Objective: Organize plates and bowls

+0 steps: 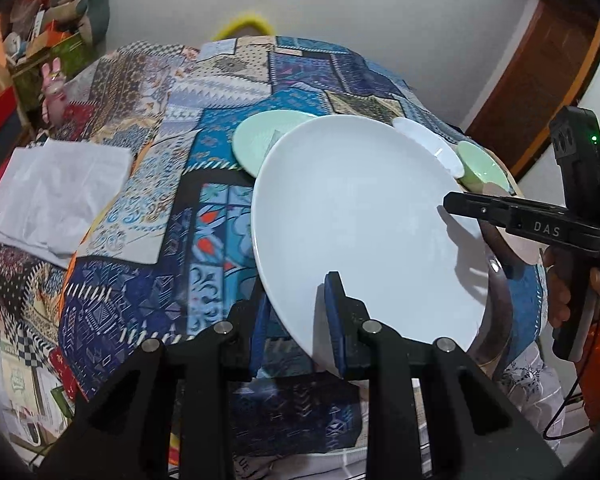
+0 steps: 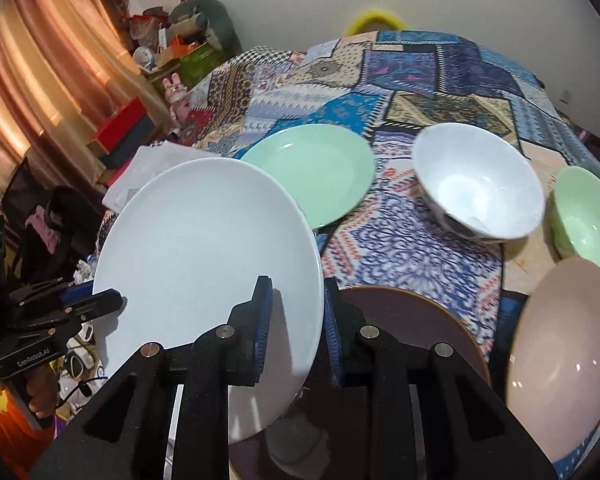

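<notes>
Both grippers pinch opposite rims of the white plate [image 2: 204,264], held tilted above the table's near edge: left gripper [image 1: 298,322] and right gripper [image 2: 296,330] each closed on it. Beyond lie a green plate [image 2: 316,172], white bowl [image 2: 480,184], green bowl [image 2: 584,212], pink bowl [image 2: 560,360]

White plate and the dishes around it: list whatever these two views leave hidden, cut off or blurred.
- Brown plate: right wrist view, near part hidden by the right gripper and the white plate.
- Pink bowl: right wrist view, blurred, so how it sits is unclear.
- Green bowl: left wrist view, partly behind the white bowl.
- Green plate: left wrist view, near edge covered by the white plate, under the left gripper.
</notes>
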`<act>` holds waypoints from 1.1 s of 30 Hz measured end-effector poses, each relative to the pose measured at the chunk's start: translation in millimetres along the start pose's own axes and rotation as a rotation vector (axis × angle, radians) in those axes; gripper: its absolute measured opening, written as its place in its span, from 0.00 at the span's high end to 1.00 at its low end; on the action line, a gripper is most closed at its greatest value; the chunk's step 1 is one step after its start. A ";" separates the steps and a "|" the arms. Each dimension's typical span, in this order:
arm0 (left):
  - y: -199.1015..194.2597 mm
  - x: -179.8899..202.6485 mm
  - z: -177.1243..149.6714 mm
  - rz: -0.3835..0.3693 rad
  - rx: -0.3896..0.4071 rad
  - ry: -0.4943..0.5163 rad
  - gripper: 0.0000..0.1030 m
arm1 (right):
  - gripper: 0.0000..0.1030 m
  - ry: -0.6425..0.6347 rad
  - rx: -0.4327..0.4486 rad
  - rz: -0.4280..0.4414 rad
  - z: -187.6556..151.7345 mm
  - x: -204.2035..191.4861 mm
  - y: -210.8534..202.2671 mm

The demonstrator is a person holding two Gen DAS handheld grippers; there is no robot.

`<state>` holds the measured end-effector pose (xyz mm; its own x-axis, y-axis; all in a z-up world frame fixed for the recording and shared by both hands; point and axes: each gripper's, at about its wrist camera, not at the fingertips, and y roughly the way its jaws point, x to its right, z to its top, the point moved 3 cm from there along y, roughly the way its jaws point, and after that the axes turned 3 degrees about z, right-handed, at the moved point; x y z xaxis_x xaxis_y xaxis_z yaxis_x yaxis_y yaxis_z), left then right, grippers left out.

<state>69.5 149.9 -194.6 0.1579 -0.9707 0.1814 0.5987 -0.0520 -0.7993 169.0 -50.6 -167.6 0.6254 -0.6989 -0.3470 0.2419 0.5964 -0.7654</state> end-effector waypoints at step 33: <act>54.2 81.1 -2.1 -0.035 -0.144 0.128 0.75 | 0.78 0.153 0.016 -0.050 -63.2 68.2 -39.2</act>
<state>113.1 67.8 -224.4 0.0323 -0.9891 0.1440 0.4824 -0.1107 -0.8689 155.2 -146.6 -195.5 0.4920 -0.7794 -0.3878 0.2825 0.5643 -0.7757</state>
